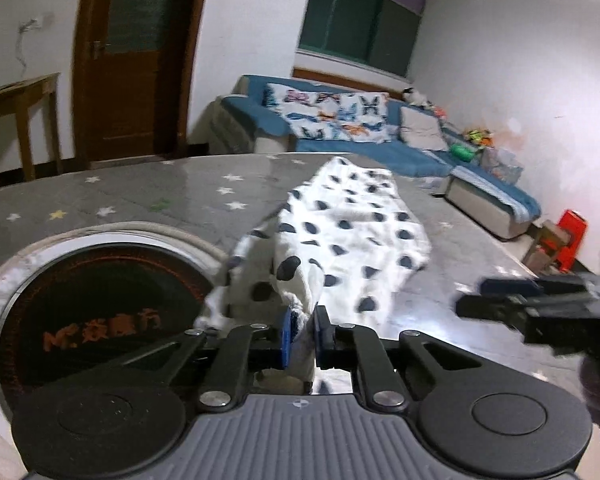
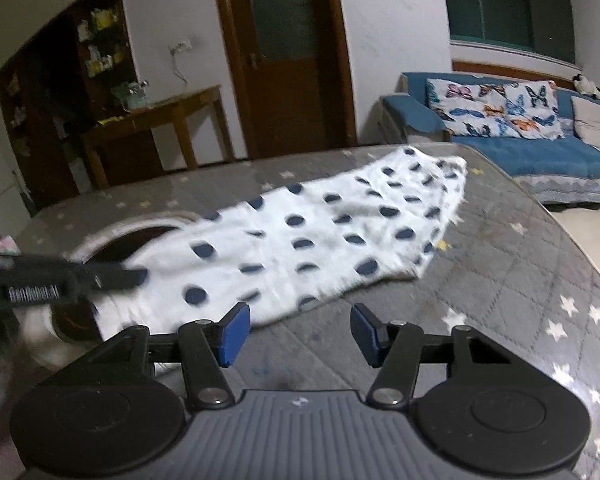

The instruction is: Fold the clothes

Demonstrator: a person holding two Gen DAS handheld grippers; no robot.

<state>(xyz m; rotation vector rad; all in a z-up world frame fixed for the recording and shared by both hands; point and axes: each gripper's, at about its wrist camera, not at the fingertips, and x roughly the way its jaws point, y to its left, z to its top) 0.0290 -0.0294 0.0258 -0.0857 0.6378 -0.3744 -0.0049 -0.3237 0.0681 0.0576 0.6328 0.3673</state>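
Observation:
A white garment with dark blue dots [image 1: 352,224] lies stretched across the grey star-patterned table [image 1: 140,192]. My left gripper [image 1: 302,334] is shut on the garment's near end, which bunches up between its blue pads. In the right wrist view the garment [image 2: 324,236] runs from the left toward the far right. My right gripper [image 2: 298,334] is open and empty just in front of the garment's near edge, above the tablecloth [image 2: 500,280]. The left gripper [image 2: 60,278] shows at the left of that view, and the right gripper [image 1: 532,304] shows at the right of the left wrist view.
A round dark inset with orange lettering [image 1: 100,312] sits in the table to the left, partly under the garment. A blue sofa with butterfly cushions [image 1: 340,120] stands behind the table. A wooden door [image 2: 284,56] and a wooden side table [image 2: 156,120] stand at the back.

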